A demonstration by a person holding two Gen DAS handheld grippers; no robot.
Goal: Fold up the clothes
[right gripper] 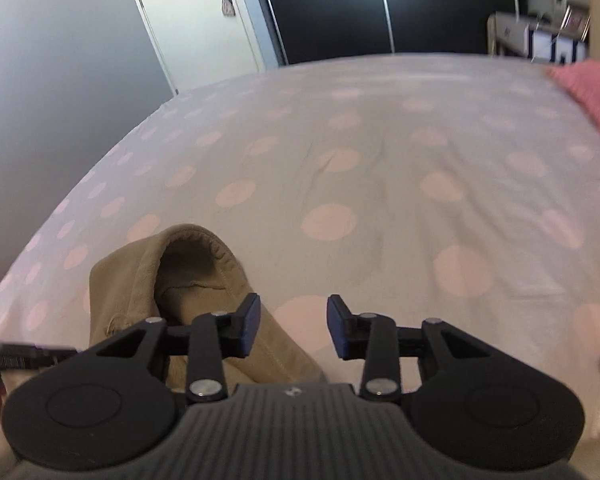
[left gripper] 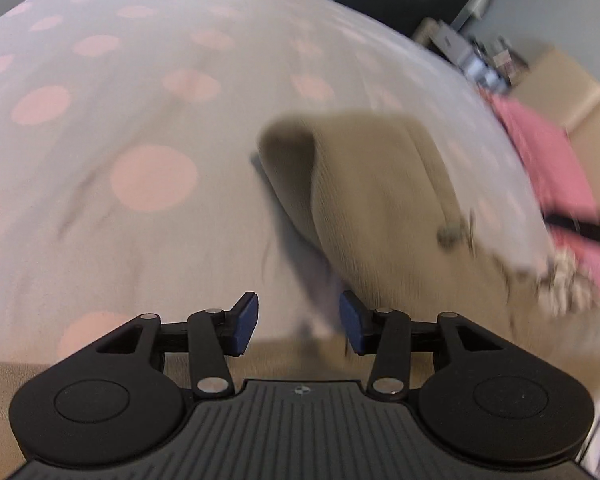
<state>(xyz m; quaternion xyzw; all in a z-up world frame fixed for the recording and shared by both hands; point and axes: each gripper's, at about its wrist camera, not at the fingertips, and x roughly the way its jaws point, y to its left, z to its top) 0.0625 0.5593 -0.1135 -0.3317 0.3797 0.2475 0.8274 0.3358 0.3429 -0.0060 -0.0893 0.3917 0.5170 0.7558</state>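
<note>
A tan garment (left gripper: pixel 371 192) lies bunched on the dotted bedspread (left gripper: pixel 120 120), with one rolled opening facing the camera; the left wrist view is blurred. My left gripper (left gripper: pixel 298 322) stands open just short of the garment's near edge, nothing between its blue pads (left gripper: pixel 246 320). In the right wrist view the same tan garment (right gripper: pixel 140 280) sits at lower left, partly behind the left finger. My right gripper (right gripper: pixel 294 330) is open over bare bedspread (right gripper: pixel 379 184), to the right of the garment.
A pink cloth (left gripper: pixel 547 168) lies at the bed's right edge, also seen as pink cloth (right gripper: pixel 591 92). A white door (right gripper: pixel 196 20), dark wardrobe panels (right gripper: pixel 327 8) and a cluttered shelf (right gripper: pixel 539 36) stand beyond the bed. A black strap (left gripper: pixel 579 228) crosses the pink cloth.
</note>
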